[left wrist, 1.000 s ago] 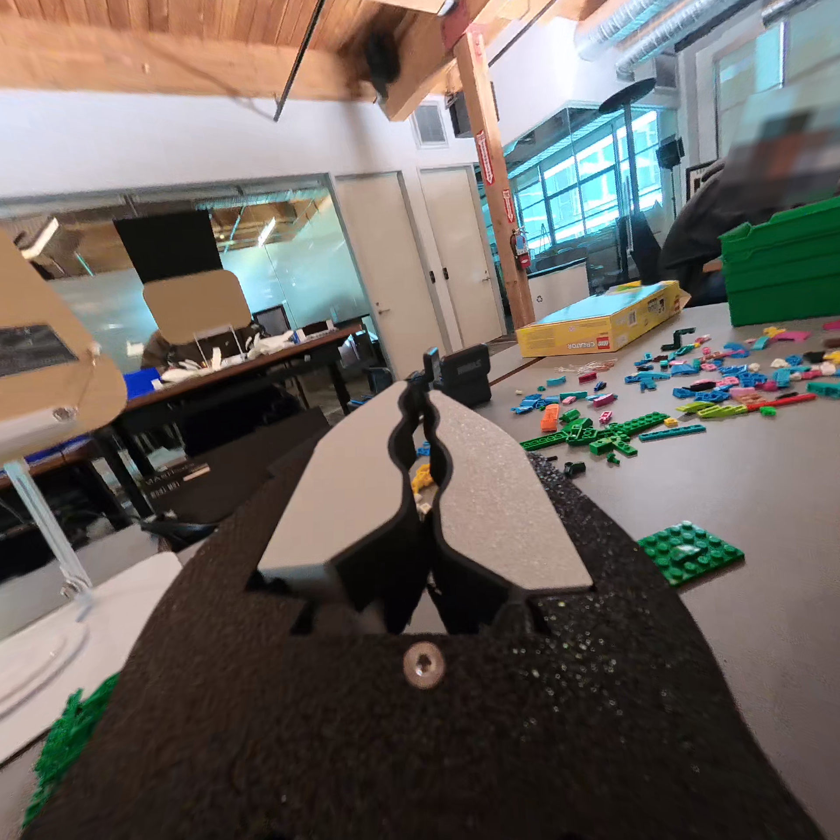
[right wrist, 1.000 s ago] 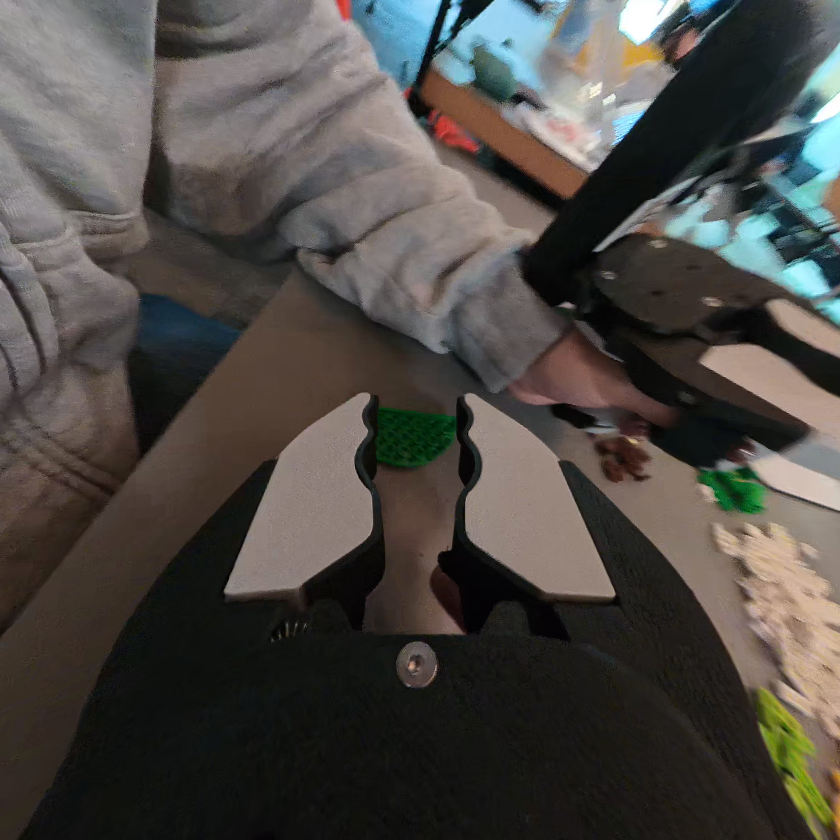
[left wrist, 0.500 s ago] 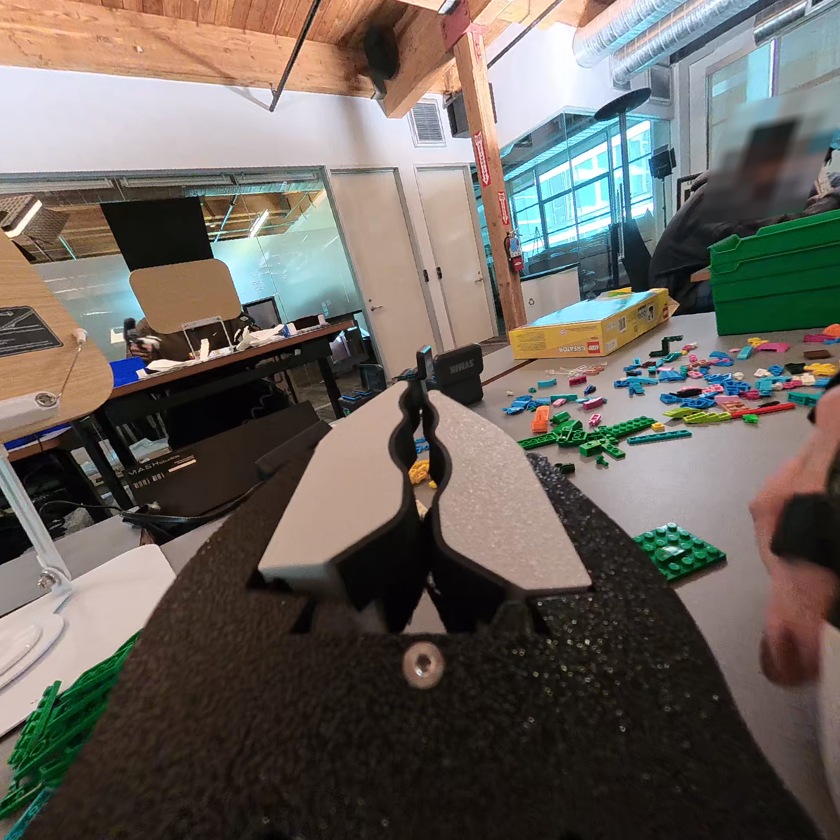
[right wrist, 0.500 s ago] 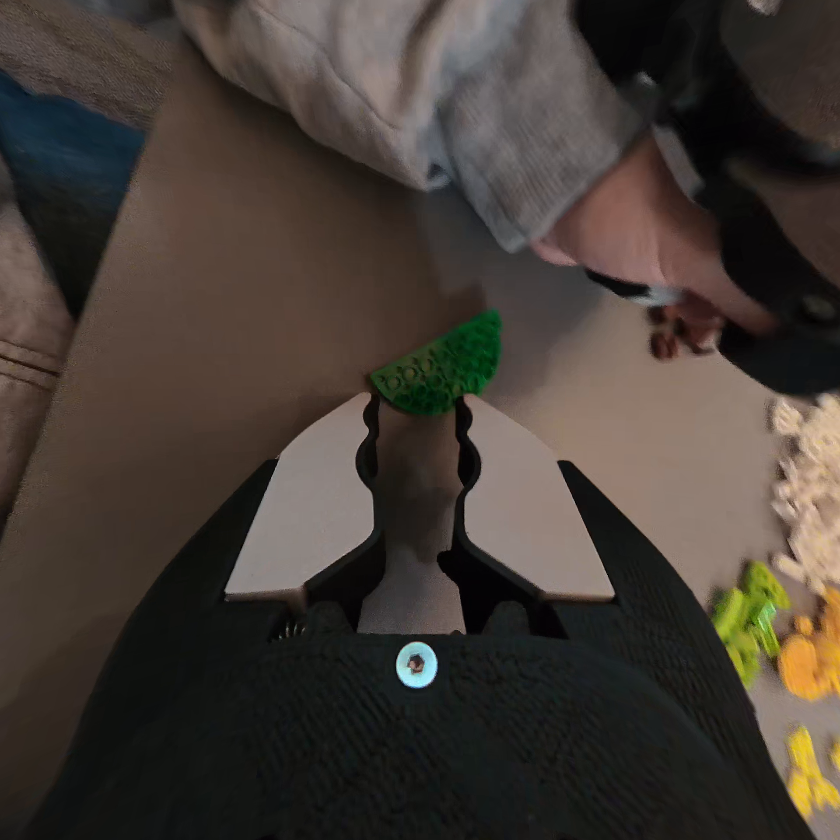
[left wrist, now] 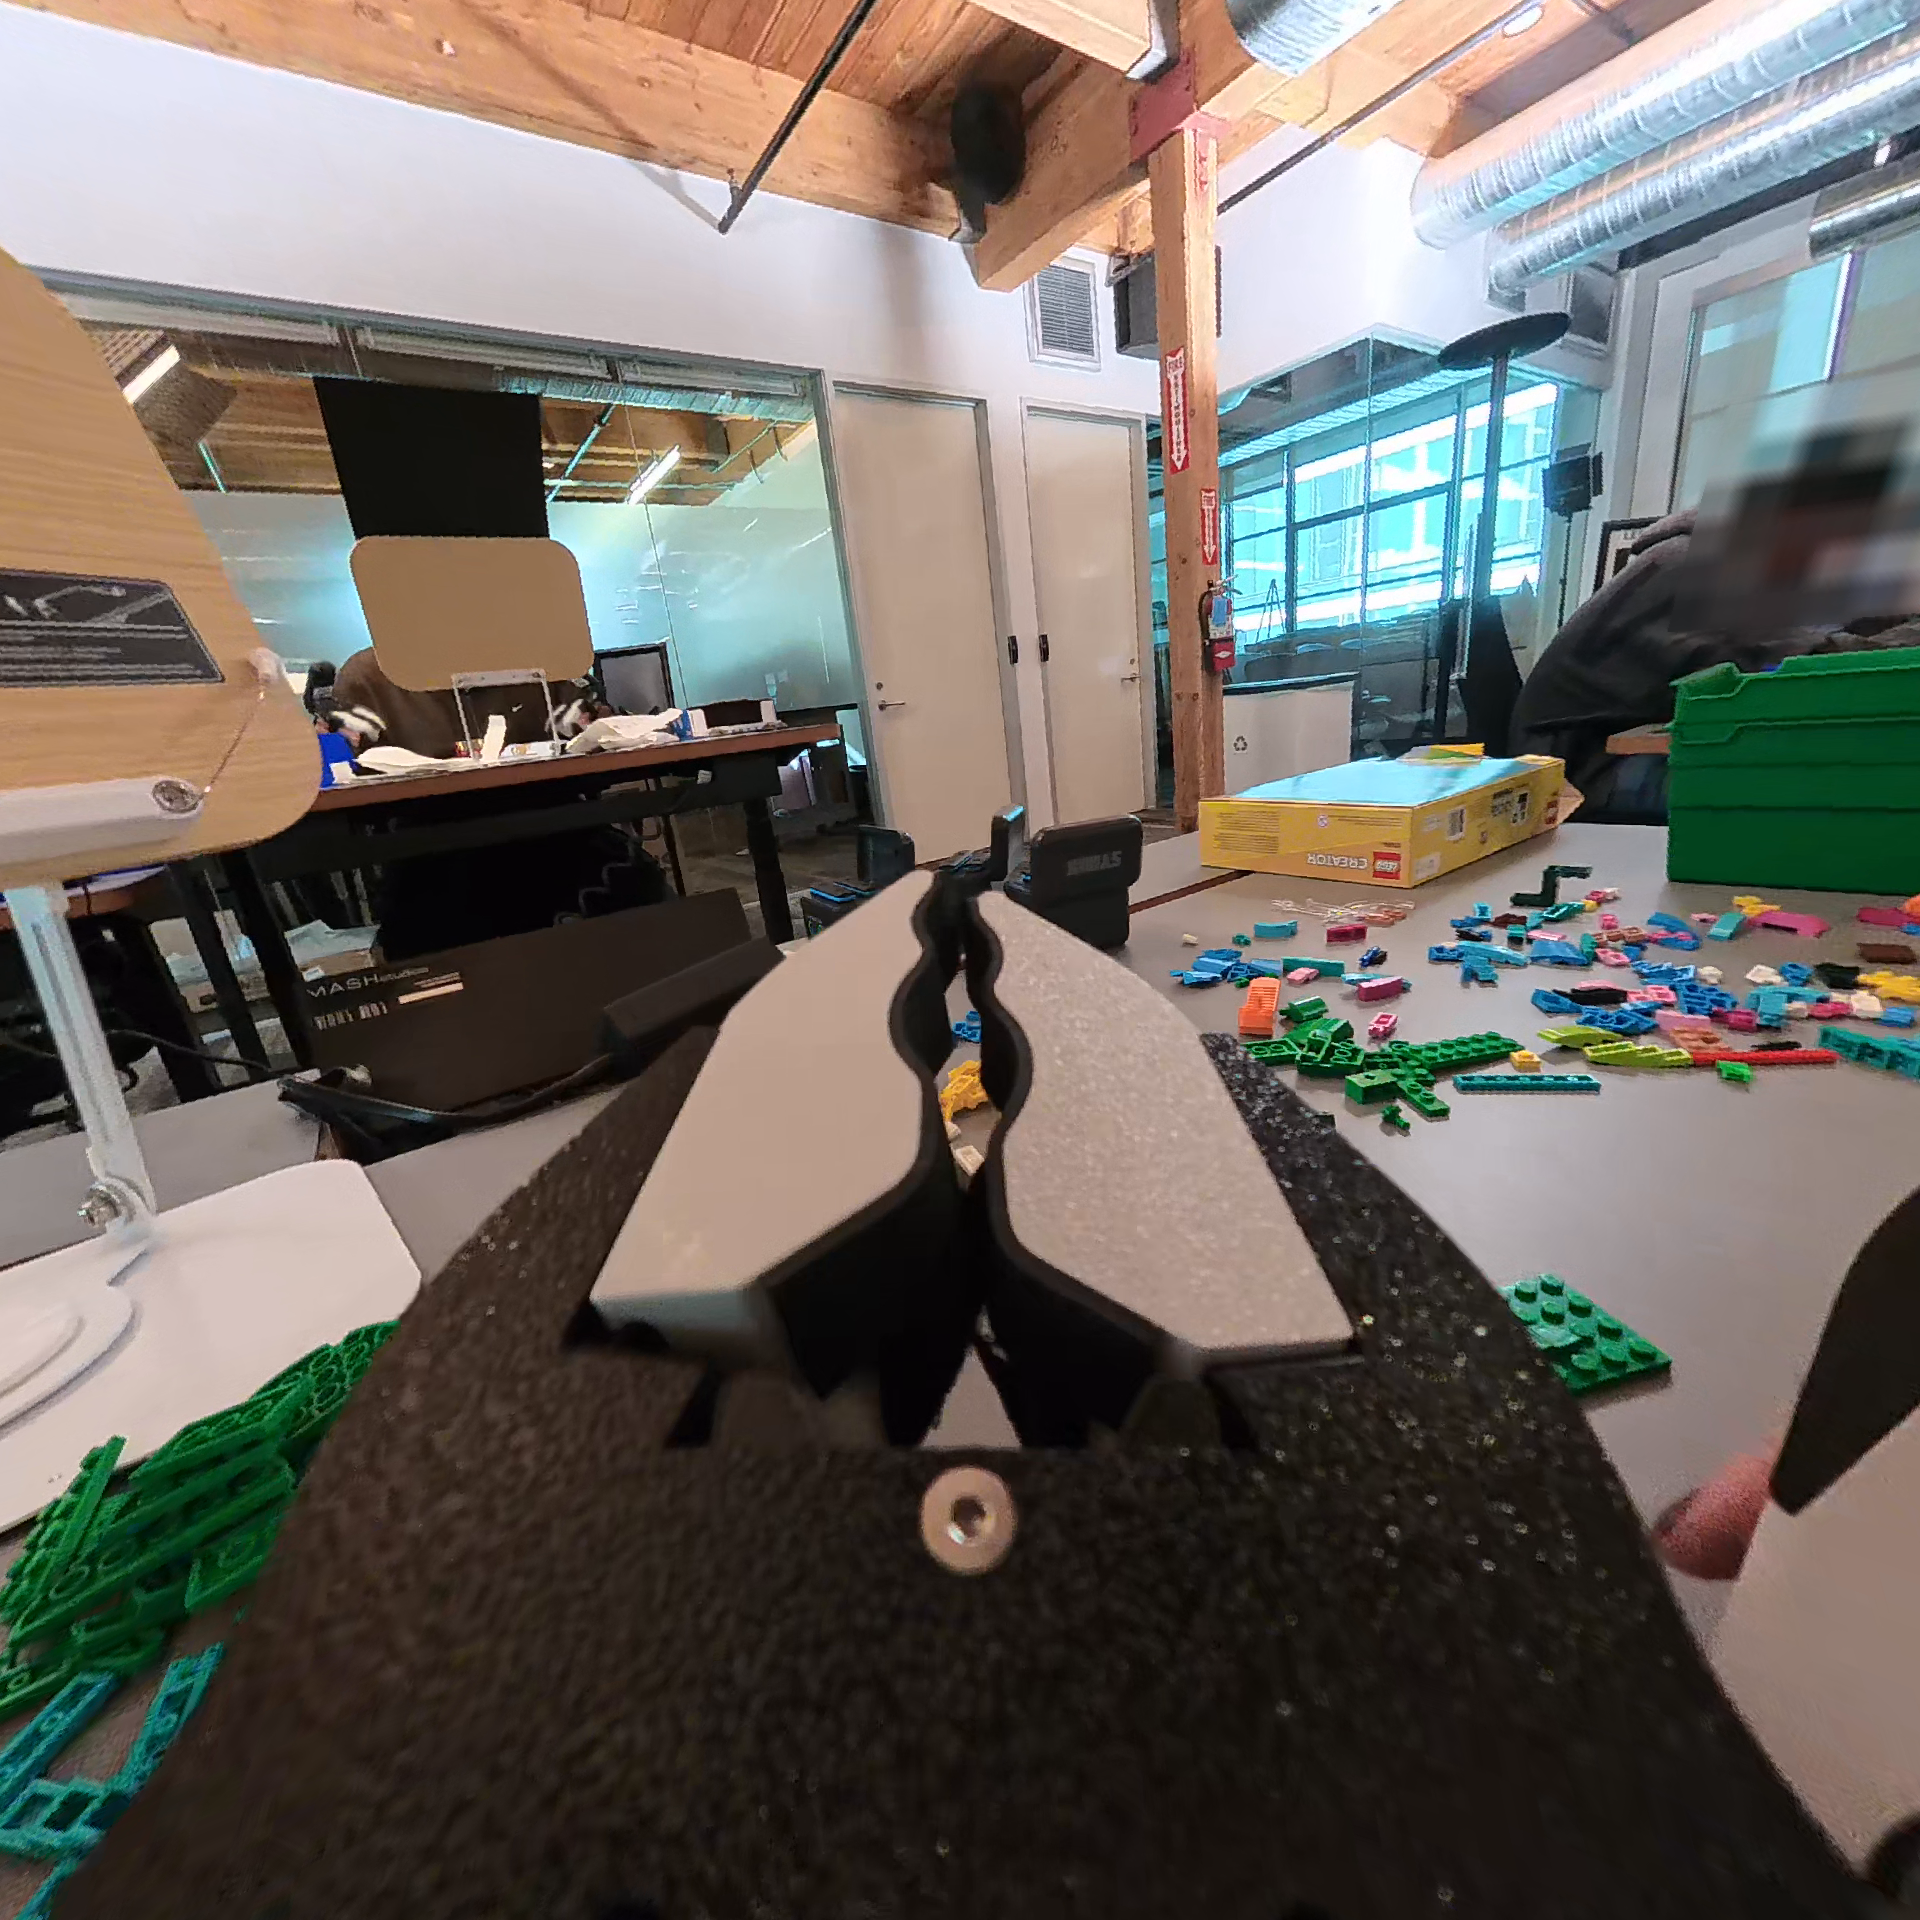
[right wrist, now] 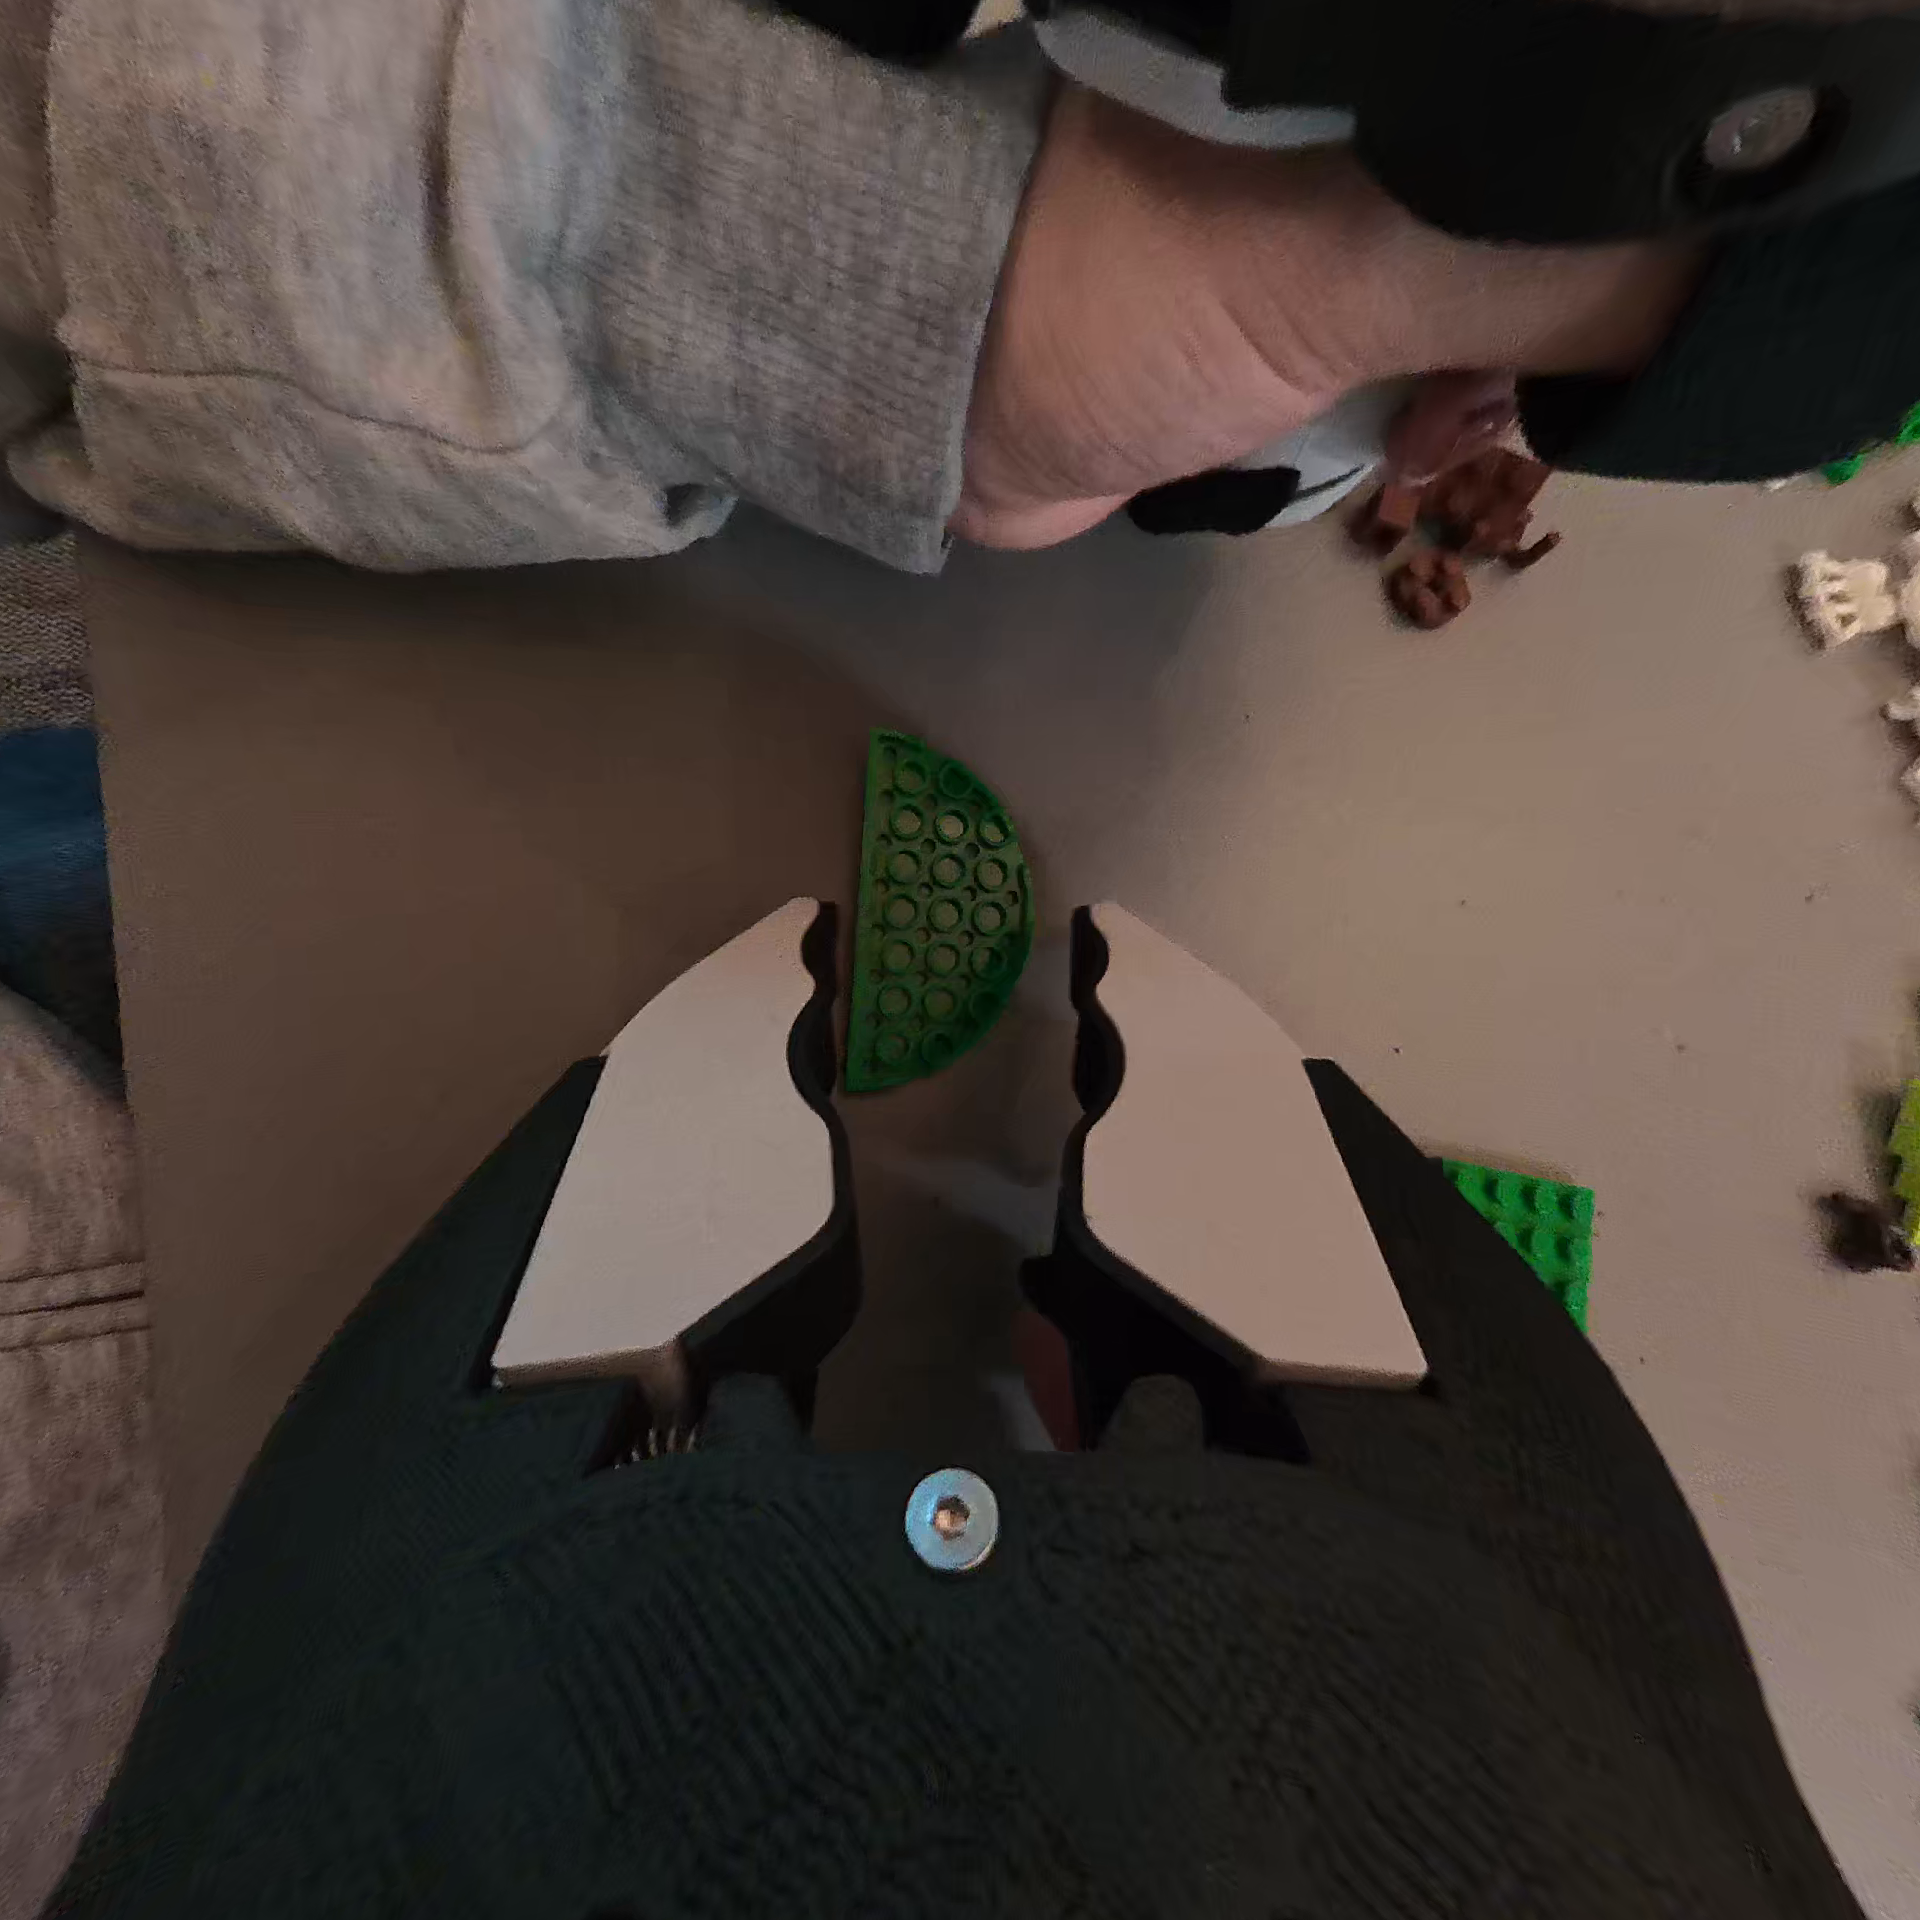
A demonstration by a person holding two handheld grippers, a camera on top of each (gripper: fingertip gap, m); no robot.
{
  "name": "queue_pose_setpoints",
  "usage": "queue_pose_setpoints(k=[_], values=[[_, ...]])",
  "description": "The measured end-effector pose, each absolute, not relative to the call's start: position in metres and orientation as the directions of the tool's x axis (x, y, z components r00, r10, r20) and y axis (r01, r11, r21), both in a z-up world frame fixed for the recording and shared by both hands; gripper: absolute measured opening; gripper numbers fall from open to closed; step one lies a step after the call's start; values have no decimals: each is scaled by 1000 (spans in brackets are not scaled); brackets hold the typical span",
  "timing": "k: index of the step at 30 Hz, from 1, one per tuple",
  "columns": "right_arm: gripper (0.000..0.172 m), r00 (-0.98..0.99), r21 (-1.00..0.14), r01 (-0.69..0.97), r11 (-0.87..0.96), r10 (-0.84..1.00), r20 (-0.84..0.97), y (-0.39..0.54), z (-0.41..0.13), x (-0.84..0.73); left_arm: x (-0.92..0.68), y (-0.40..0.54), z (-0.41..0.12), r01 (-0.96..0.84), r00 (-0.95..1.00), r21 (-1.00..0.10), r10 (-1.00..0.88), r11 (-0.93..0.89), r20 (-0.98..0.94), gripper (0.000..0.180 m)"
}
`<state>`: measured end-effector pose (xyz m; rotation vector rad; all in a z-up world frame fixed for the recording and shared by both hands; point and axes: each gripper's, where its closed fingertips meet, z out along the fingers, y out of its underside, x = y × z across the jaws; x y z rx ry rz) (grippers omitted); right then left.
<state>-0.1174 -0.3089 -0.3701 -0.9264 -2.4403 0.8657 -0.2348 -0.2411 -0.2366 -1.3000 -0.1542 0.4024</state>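
An open-plan office or studio: exposed wood ceiling beams (left wrist: pixel 582 94), metal ducts (left wrist: pixel 1662 125), glass-walled meeting rooms (left wrist: pixel 686 582) and white doors (left wrist: pixel 920 603). Long desks (left wrist: pixel 561 769) stand about, one grey table (left wrist: pixel 1558 1174) strewn with toy bricks (left wrist: pixel 1621 987).

half-round plate (right wrist: pixel 940 914) on table (right wrist: pixel 1403 883) between open claw (right wrist: pixel 948 920) tips, square plate (right wrist: pixel 1532 1231) to its right
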Motion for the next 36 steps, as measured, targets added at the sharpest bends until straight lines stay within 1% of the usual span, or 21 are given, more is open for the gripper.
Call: queue_pose_setpoints(k=[1,4,6,8,9,10,11,13,14,15,16,18,19,21,23,26,29,30,32,35,36], values=[[33,-704,-658,470,588,699,122,-308,-371,-118,-236,-241,-237,-194,923,-958,371,210,-105,0],[31,-695,-648,474,596,706,140,-301,-371,-122,-238,-242,-237,-182,928,-961,359,208,-98,1],[31,-668,-636,400,659,685,290,-285,-367,-131,-234,-240,-238,-159,951,-967,294,200,-96,0],[31,-583,-623,297,723,655,481,-267,-349,-143,-204,-232,-241,-50,999,-984,-12,171,-53,0],[31,-534,-606,232,761,621,574,-260,-336,-146,-198,-232,-242,35,993,-990,-117,135,19,1],[30,-464,-575,151,804,571,677,-253,-320,-150,-197,-235,-239,127,980,-985,-170,113,107,7],[30,-353,-520,89,849,515,781,-242,-302,-155,-198,-238,-235,211,958,-971,-220,110,183,18],[30,-126,-347,-7,938,343,931,-225,-270,-159,-200,-243,-228,368,895,-927,-299,76,331,42],[30,-28,-257,-35,966,256,966,-220,-259,-160,-199,-244,-227,430,858,-902,-333,46,392,55],[31,45,-172,-57,983,174,984,-218,-252,-160,-199,-243,-227,472,827,-881,-353,16,437,64],[31,109,-98,-77,992,106,988,-219,-247,-159,-195,-242,-229,488,808,-873,-374,-10,456,66],[30,206,20,-87,996,-1,979,-219,-242,-160,-186,-240,-237,450,810,-891,-396,-55,433,65],[30,243,68,-83,994,-46,969,-219,-241,-161,-182,-238,-241,409,828,-911,-396,-61,398,62],[31,285,143,-70,987,-118,951,-217,-243,-164,-178,-236,-244,320,875,-947,-374,-27,307,48],[31,299,176,-64,982,-150,942,-215,-247,-164,-176,-235,-244,245,909,-969,-351,14,225,33],[30,299,178,-76,981,-148,943,-217,-255,-162,-170,-234,-248,132,940,-990,-321,44,111,14],[31,292,173,-89,981,-140,946,-219,-264,-161,-164,-227,-265,46,952,-999,-303,-19,50,14],[30,289,174,-94,980,-141,947,-220,-266,-160,-160,-225,-270,22,951,-999,-307,-29,30,10],[31,281,168,-92,982,-136,950,-218,-269,-160,-158,-224,-275,-39,955,-999,-293,-12,-34,8],[30,256,131,-88,987,-105,961,-212,-272,-160,-161,-223,-278,-118,961,-993,-253,-14,-111,7],[27,245,95,-72,993,-75,967,-206,-272,-161,-164,-224,-277,-146,963,-989,-228,-7,-141,7]])
